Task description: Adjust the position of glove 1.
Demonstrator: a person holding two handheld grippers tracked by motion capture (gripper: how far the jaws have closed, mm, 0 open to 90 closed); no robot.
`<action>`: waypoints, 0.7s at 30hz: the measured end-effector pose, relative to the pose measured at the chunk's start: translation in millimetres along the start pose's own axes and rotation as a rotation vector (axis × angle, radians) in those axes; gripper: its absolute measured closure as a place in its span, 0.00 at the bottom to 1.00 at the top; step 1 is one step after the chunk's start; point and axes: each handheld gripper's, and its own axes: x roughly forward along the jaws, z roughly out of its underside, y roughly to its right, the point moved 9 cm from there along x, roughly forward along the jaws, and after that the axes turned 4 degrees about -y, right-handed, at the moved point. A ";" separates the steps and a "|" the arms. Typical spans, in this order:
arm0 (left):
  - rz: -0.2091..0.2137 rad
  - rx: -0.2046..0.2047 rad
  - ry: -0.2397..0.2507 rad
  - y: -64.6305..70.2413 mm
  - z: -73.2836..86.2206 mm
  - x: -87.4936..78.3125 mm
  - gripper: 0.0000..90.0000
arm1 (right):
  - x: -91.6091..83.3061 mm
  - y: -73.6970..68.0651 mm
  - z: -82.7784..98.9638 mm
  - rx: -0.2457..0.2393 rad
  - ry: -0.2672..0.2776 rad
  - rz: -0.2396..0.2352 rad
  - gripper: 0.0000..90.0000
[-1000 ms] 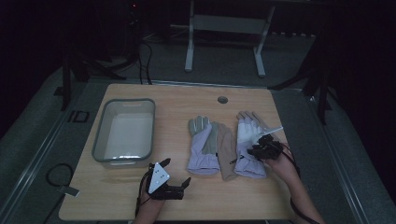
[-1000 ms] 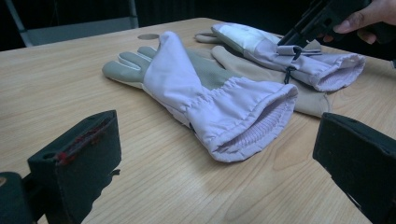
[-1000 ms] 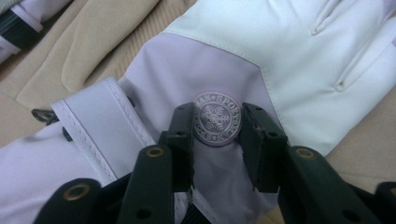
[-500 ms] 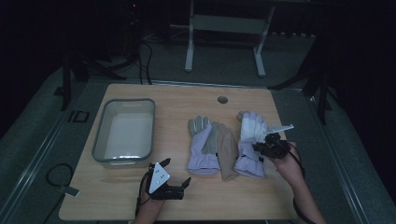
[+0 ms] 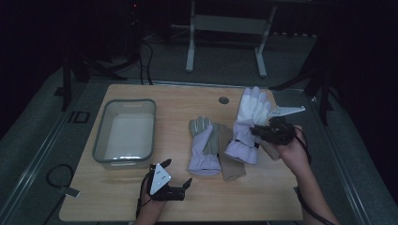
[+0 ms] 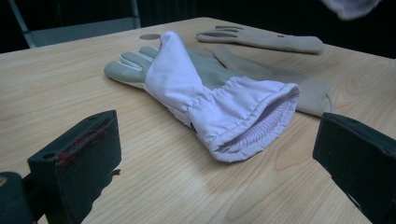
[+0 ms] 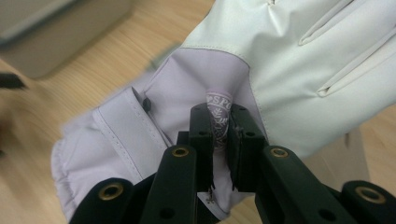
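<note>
- My left gripper [image 5: 174, 186] sits low at the near edge of the table [image 5: 263, 197], jaws spread wide apart with nothing between them. In the left gripper view they frame the cuff of the lavender glove [image 6: 205, 95] lying flat just ahead.
- My right gripper [image 7: 220, 135] is pinched tight on the white glove [image 5: 248, 126], grabbing a little printed tab at the lavender wrist part. In the high view that glove hangs off the jaws tilted, fingers pointing away from me, cuff end drooping toward the tabletop.
- Looks-wise, the white glove [image 7: 299, 60] has a pale smooth back with stitched seams and a gathered lavender cuff.
- The lavender glove [image 5: 202, 143] has grey-green fingers and an elastic cuff, opening facing me.
- A tan glove [image 5: 230, 161] is tucked just beside it, partly under it. The left gripper view shows a second tan glove [image 6: 261, 39] lying flat farther back.
- Off to my left there's a clear plastic bin [image 5: 124, 133] with a grey rim, nothing in it as far as I can tell.
- Table is light wood grain, with a small round hole [image 5: 224, 100] near the far edge.
- Beyond that the room's dark: grey floor, a pale metal stand [image 5: 227, 37] and some cables [image 5: 141, 51].
</note>
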 end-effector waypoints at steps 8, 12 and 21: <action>0.007 -0.003 0.004 0.1 -0.2 -0.4 0.01 | 10.8 -46.0 -39.6 -0.081 -0.006 -0.045 0.90; 0.009 -0.012 0.009 -0.4 -0.4 -0.6 0.01 | 27.6 -65.2 -44.6 -0.111 -0.037 -0.075 0.90; 0.010 -0.007 0.008 -0.1 -0.2 -1.1 0.01 | 84.6 -83.6 -28.2 -0.121 -0.147 -0.116 0.90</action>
